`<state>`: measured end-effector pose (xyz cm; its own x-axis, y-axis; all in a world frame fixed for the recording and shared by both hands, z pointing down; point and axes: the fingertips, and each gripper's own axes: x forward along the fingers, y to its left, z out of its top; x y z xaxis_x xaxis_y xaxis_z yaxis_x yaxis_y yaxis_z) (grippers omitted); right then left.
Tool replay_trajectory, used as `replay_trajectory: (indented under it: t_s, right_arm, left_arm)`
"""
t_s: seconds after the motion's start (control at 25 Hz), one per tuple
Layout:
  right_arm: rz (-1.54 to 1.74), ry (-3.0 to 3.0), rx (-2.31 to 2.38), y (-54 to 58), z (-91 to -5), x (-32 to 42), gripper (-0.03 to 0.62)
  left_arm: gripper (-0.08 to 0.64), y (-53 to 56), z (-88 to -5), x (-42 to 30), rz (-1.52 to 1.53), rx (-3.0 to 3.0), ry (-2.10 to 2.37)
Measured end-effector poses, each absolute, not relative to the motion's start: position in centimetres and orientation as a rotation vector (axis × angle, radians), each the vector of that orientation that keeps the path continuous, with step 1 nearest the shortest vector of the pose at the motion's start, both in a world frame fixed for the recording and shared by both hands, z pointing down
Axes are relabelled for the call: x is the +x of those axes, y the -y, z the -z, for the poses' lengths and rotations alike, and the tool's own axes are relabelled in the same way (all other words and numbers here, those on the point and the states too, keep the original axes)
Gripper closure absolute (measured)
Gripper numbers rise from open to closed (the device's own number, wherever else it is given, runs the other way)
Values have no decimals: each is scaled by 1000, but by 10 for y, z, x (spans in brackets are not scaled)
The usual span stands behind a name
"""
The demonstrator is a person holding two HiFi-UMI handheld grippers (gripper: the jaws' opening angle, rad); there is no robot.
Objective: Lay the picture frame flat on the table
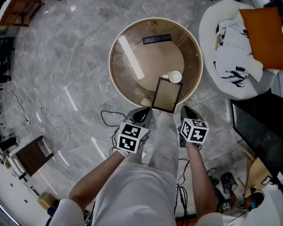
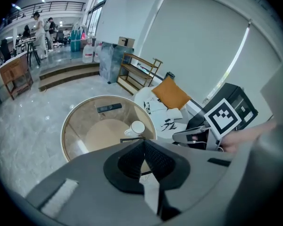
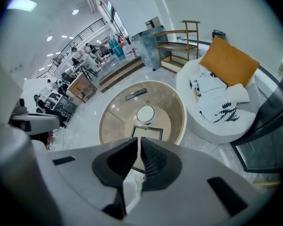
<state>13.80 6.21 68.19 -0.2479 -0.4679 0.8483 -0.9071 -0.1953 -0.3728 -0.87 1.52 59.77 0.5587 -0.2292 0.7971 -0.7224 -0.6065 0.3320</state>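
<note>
Black picture frame [image 1: 166, 94], orange cushion [image 1: 265, 37], white cup [image 1: 175, 76]

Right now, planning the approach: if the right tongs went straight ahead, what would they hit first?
Probably the picture frame on the round table, directly in line ahead; depth is uncertain.

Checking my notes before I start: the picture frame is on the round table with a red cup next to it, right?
Not quite. The cup next to the picture frame on the round table is white, not red, as the head view shows.
</note>
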Motion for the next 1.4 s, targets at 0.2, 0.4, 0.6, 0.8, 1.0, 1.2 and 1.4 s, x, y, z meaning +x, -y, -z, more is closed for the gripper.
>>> replay_trajectory:
  t_s: [0.2, 0.4, 0.6, 0.8, 1.0, 1.2, 1.4]
  right_arm:
    - [-1401, 1722, 1639, -57, -624, 145, 574]
    - [-1378, 1786, 1680, -58, -565, 142, 574]
    - [-1324, 1846, 1695, -57, -519, 138, 574]
    - [-1218, 1929, 1701, -57, -470, 130, 574]
    - [-1138, 2006, 1763, -54, -420, 138, 574]
    - [-1033, 2080, 1819, -52, -371, 143, 574]
    - [-915, 2150, 1836, -55, -334, 144, 574]
  left_arm:
    - [555, -10, -552, 1, -927, 2193, 747]
    - [555, -3, -506, 7, -881, 2259, 736]
    - [555, 6, -469, 15, -830, 2323, 725]
    - [555, 7, -430, 14, -778, 2370, 720]
    - [555, 4, -389, 18, -708, 2427, 713]
    - [555, 4, -360, 14, -733, 2502, 714]
    - [555, 4, -338, 14, -713, 2556, 717]
